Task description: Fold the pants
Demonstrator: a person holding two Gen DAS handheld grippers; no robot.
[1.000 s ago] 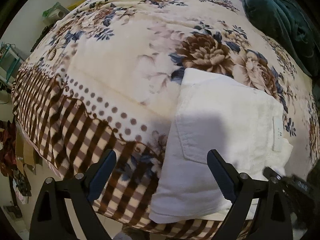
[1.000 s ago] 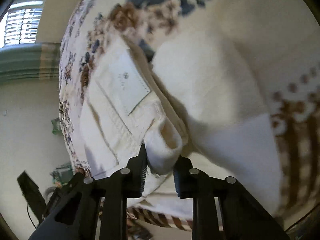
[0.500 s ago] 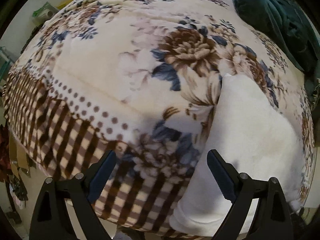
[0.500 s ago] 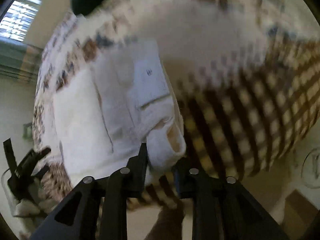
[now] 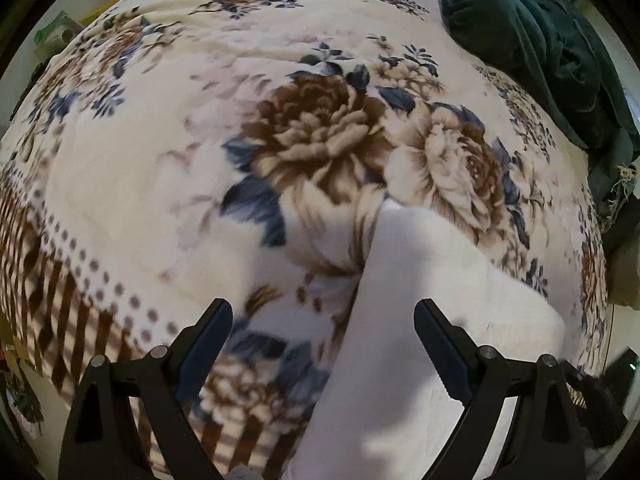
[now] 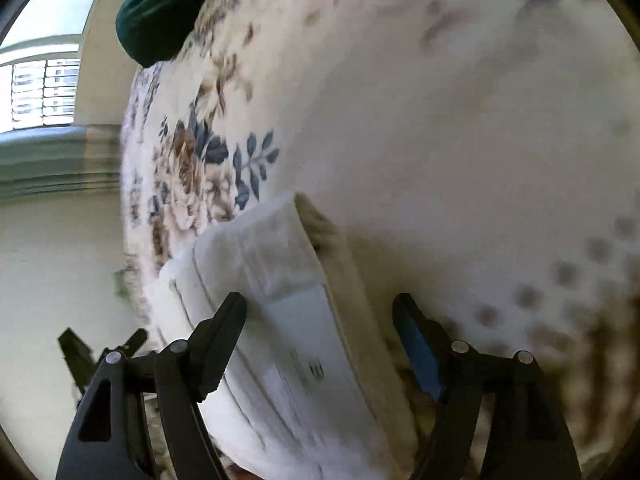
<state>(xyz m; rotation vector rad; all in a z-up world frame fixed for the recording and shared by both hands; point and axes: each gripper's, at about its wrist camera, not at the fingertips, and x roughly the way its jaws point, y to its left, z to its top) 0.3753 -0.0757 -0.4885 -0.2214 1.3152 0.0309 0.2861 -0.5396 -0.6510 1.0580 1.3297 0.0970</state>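
Pants (image 6: 304, 344): label mark unreadable | right gripper (image 6: 320, 316): angled down, jaws just opening, straddling pants unclamped | left gripper (image 5: 324, 320): pointed steeply down, spread wide, empty

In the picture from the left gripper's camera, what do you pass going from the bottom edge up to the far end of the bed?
Gripper → white folded pants → big brown flower on the blanket → dark green bedding at the far right corner.

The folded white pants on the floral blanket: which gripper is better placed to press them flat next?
Probably the right gripper: its jaws, just opening, straddle the folded white pants. The left gripper hangs open, mostly over the floral blanket.
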